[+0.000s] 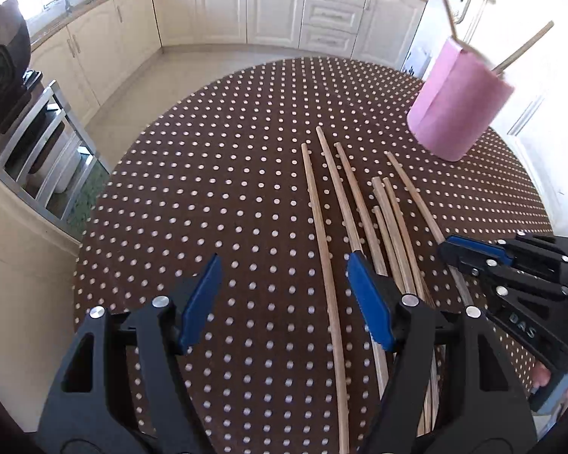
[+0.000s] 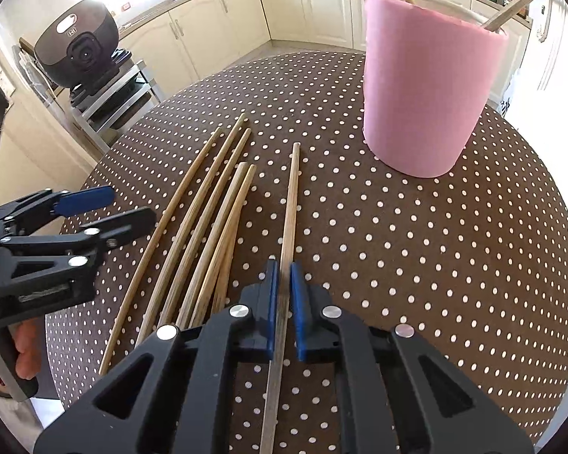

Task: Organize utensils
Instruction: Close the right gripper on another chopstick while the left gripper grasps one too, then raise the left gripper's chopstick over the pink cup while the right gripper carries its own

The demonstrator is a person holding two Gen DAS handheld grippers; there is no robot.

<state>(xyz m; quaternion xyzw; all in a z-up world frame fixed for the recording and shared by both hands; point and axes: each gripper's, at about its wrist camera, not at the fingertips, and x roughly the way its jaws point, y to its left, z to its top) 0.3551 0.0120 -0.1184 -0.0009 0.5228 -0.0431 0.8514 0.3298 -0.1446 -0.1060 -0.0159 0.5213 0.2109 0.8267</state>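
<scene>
So from the left wrist view, we've got our left gripper [image 1: 284,283] hanging over the polka-dot tablecloth [image 1: 208,189] with its jaws spread wide and nothing in them; the leftmost chopstick [image 1: 322,234] runs up between the two blue pads [image 1: 367,299] without either one touching it, as far as we can tell. The rest of the loose chopsticks [image 1: 390,234] lie fanned out just to the right of it, and the pink holder [image 1: 458,109] stands well beyond them near the table's far right edge, with a couple of sticks already poking out the top. The right gripper [image 1: 469,255] shows at the right edge, low over the outermost stick. Switching to the right wrist view, our right gripper [image 2: 283,295] is squeezed down on a single chopstick [image 2: 291,204], the one lying apart from the bundle on the right side, with the pads pinching its lower half. That stick looks like it's on the cloth or barely off it, hard to say. The pink holder [image 2: 428,106] sits ahead and to the right, near enough. So we reckon we're mid-pickup on one stick. Next up would be lifting it, tipping it upright and dropping it into the holder, while the left side needs to line up and close on its own stick without nudging the neighbours.
</scene>
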